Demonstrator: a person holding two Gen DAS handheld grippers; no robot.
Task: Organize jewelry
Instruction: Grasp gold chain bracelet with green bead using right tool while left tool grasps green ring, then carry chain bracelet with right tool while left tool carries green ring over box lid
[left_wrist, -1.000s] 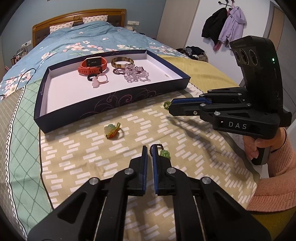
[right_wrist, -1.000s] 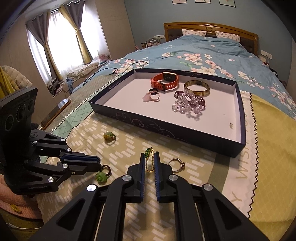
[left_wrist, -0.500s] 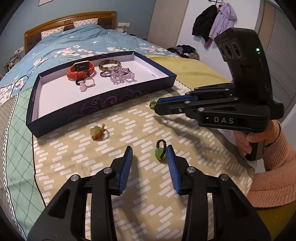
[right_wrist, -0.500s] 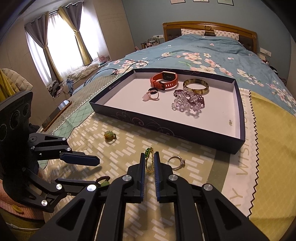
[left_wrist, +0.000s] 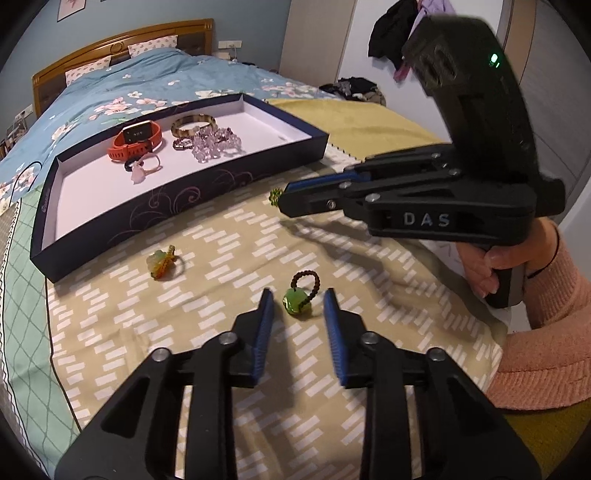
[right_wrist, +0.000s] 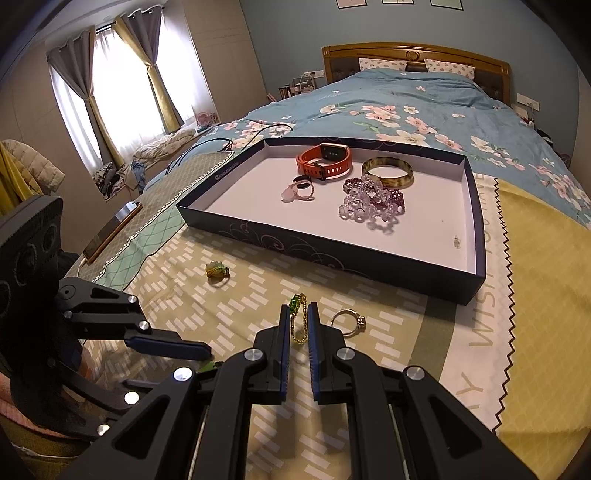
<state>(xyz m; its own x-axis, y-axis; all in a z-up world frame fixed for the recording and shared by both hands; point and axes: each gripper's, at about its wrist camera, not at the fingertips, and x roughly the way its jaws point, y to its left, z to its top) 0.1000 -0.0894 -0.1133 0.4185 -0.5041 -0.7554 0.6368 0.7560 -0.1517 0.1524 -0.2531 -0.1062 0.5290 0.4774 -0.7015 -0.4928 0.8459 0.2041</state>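
A: Left wrist view, biggest first: bed (left_wrist: 110, 99) under a patterned cloth (left_wrist: 229, 236). Dark tray (left_wrist: 192, 181) on it holds an orange watch (left_wrist: 135, 142), amber bangle (left_wrist: 192, 123), clear bead bracelet (left_wrist: 216, 144).

B: Your tools?

A: My right tool (right_wrist: 298, 325) is clamped on a gold chain with a green charm (right_wrist: 298, 314), hovering short of the tray. My left tool (left_wrist: 298, 308) was pinched together a second ago, sprang wide, and its jaws have just been closing back in. Green bead ring (left_wrist: 298, 295) sits between the pads, untouched, flat on the cloth.

B: Meaning?

A: Looks like a re-grip; that ring isn't picked yet. Leaf ring (left_wrist: 161, 260) and gold ring (right_wrist: 347, 321) are also loose on the cloth, near the tray.
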